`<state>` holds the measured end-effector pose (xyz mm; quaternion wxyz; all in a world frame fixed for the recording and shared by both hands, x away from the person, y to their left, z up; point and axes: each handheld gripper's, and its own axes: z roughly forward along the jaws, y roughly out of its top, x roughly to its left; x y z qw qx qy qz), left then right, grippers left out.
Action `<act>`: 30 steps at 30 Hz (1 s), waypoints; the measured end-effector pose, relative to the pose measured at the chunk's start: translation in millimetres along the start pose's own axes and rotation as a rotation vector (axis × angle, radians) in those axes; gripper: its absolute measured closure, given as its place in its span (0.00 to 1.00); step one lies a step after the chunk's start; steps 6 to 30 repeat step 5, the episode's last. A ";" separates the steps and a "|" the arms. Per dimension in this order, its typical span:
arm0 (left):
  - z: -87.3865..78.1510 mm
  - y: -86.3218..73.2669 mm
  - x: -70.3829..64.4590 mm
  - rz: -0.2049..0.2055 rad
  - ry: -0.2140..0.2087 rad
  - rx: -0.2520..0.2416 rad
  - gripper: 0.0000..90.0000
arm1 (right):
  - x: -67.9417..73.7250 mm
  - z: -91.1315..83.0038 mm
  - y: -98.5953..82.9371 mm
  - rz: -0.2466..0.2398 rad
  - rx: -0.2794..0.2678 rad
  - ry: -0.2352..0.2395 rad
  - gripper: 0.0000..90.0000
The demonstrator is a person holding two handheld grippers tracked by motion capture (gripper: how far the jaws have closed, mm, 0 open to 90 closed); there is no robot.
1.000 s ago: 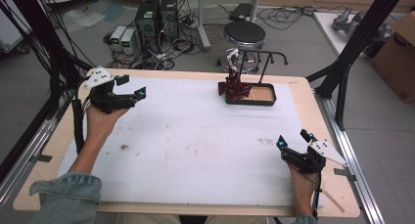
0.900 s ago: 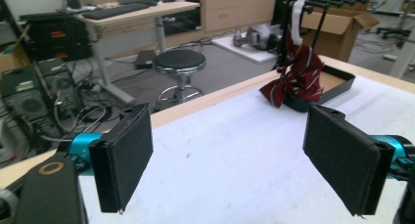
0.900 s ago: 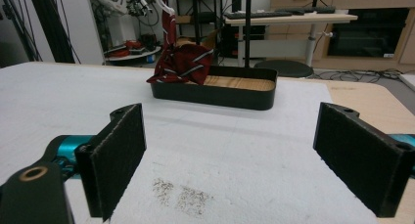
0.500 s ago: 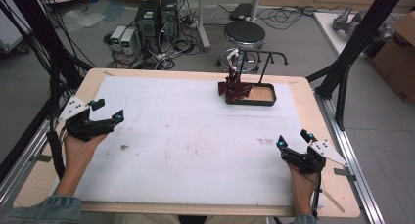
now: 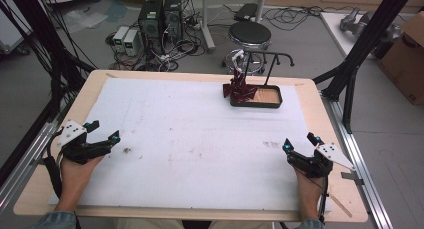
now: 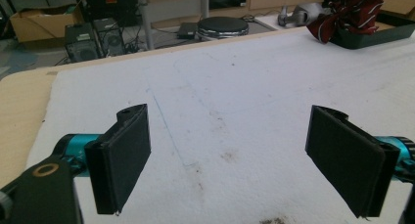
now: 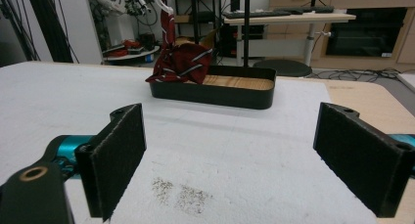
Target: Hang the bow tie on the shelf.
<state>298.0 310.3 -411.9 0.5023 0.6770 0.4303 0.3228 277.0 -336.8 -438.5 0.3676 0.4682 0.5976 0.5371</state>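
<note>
Both hands rest at the near edge: left gripper (image 5: 102,144) at 8 o'clock, right gripper (image 5: 300,156) at 4 o'clock, jaws apart and empty. The white mat (image 5: 200,139) between lies bare, leaving free room. At 1 o'clock the red cloth (image 5: 240,89) drapes over the tray (image 5: 270,103) rim, apparently finished.
</note>
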 end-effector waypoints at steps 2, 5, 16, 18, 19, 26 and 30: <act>0.4 -1.5 -0.6 0.002 0.004 0.005 0.19 | 0.0 -0.1 0.0 -0.001 0.000 0.000 0.13; 1.2 -3.5 -1.5 0.005 0.010 0.013 0.19 | 0.1 0.0 -0.1 -0.001 0.000 0.000 0.13; 1.2 -3.5 -1.5 0.005 0.010 0.013 0.19 | 0.1 0.0 -0.1 -0.001 0.000 0.000 0.13; 1.2 -3.5 -1.5 0.005 0.010 0.013 0.19 | 0.1 0.0 -0.1 -0.001 0.000 0.000 0.13; 1.2 -3.5 -1.5 0.005 0.010 0.013 0.19 | 0.1 0.0 -0.1 -0.001 0.000 0.000 0.13; 1.2 -3.5 -1.5 0.005 0.010 0.013 0.19 | 0.1 0.0 -0.1 -0.001 0.000 0.000 0.13; 1.2 -3.5 -1.5 0.005 0.010 0.013 0.19 | 0.1 0.0 -0.1 -0.001 0.000 0.000 0.13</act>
